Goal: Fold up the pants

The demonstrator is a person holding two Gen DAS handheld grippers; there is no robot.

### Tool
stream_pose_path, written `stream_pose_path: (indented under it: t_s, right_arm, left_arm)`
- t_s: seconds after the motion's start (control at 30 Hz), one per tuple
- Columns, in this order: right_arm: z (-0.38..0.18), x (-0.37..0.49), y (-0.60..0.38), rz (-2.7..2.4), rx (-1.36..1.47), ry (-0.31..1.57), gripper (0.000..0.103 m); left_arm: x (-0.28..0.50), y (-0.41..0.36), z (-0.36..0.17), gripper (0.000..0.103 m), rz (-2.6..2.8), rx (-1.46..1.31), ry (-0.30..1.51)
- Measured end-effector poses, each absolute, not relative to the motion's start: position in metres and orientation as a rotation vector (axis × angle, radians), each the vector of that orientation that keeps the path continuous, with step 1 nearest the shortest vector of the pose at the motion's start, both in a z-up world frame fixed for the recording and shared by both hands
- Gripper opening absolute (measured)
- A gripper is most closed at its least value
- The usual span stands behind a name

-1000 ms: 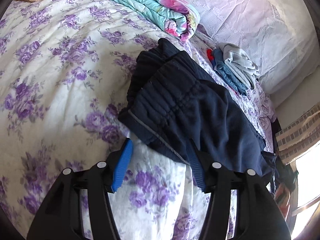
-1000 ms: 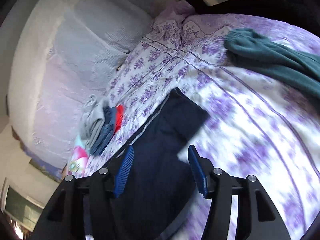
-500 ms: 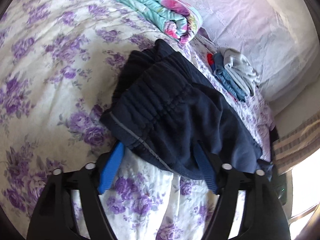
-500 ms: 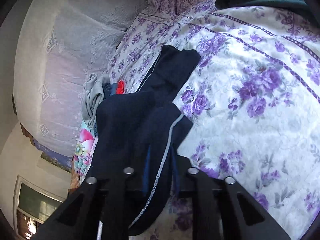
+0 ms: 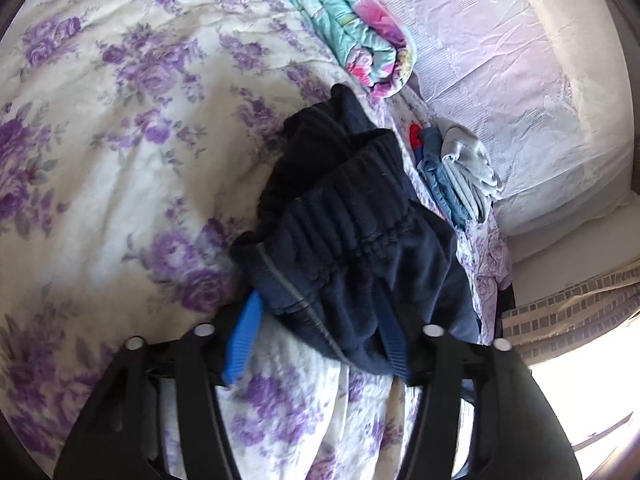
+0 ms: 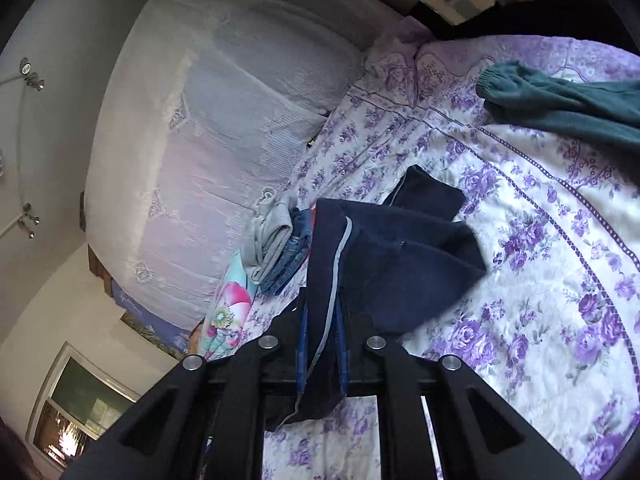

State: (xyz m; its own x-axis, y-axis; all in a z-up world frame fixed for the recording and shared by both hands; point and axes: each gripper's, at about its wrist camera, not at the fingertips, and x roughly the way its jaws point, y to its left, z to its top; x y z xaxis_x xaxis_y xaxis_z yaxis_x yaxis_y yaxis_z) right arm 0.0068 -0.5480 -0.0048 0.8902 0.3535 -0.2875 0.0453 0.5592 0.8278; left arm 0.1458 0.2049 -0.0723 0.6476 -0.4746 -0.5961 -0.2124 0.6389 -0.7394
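Dark navy pants with a grey side stripe lie on the floral bedspread. In the left wrist view their gathered waistband is nearest, and my left gripper is open, its blue pads either side of the waistband edge. In the right wrist view my right gripper is shut on the striped side of the pants and holds that part lifted off the bed, with the leg trailing away.
A small pile of folded clothes lies by the pale pillows. A rolled turquoise blanket sits behind the pants. Dark green pants lie at the far right of the bed.
My right gripper closed on the striped edge of the pants and lifted it. My left gripper moved forward so the waistband sits between its open pads.
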Motion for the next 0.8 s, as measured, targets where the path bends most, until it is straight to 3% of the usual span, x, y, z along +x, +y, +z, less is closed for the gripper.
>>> stream_pose_path:
  t_s: [0.07, 0.1, 0.13, 0.27, 0.43, 0.5, 0.53, 0.6, 0.73, 0.8]
  right_arm:
    - [-0.012, 0.0, -0.55, 0.176, 0.975, 0.468, 0.012]
    - [-0.019, -0.002, -0.551, 0.168, 0.987, 0.48, 0.012]
    - [-0.025, -0.005, -0.553, 0.161, 0.997, 0.484, 0.012]
    - [-0.036, -0.014, -0.561, 0.134, 1.04, 0.491, 0.012]
    - [-0.003, -0.025, -0.556, 0.167, 0.967, 0.458, 0.012]
    - [0.009, -0.037, -0.554, 0.185, 0.935, 0.461, 0.012]
    - [0.012, -0.044, -0.554, 0.188, 0.923, 0.472, 0.012]
    - [0.004, -0.064, -0.556, 0.165, 0.891, 0.52, 0.012]
    - [-0.053, -0.093, -0.569, 0.102, 0.941, 0.663, 0.013]
    - [-0.079, -0.105, -0.573, 0.081, 0.988, 0.701, 0.015]
  left_arm:
    - [0.147, 0.194, -0.067, 0.056, -0.136, -0.827, 0.868]
    - [0.146, 0.189, -0.063, 0.031, -0.099, -0.78, 0.858]
    - [0.148, 0.188, -0.062, 0.028, -0.092, -0.761, 0.859]
    - [0.146, 0.204, -0.059, 0.024, -0.13, -0.845, 0.876]
    - [0.112, 0.219, -0.002, 0.022, -0.257, -0.898, 0.806]
    - [0.088, 0.232, 0.022, 0.01, -0.294, -0.922, 0.762]
    - [0.08, 0.235, 0.024, 0.01, -0.311, -0.933, 0.772]
    - [0.067, 0.239, 0.018, 0.01, -0.32, -0.932, 0.813]
    - [0.049, 0.232, -0.043, 0.012, -0.167, -0.831, 0.993]
    - [0.042, 0.236, -0.073, 0.007, -0.127, -0.855, 1.054]
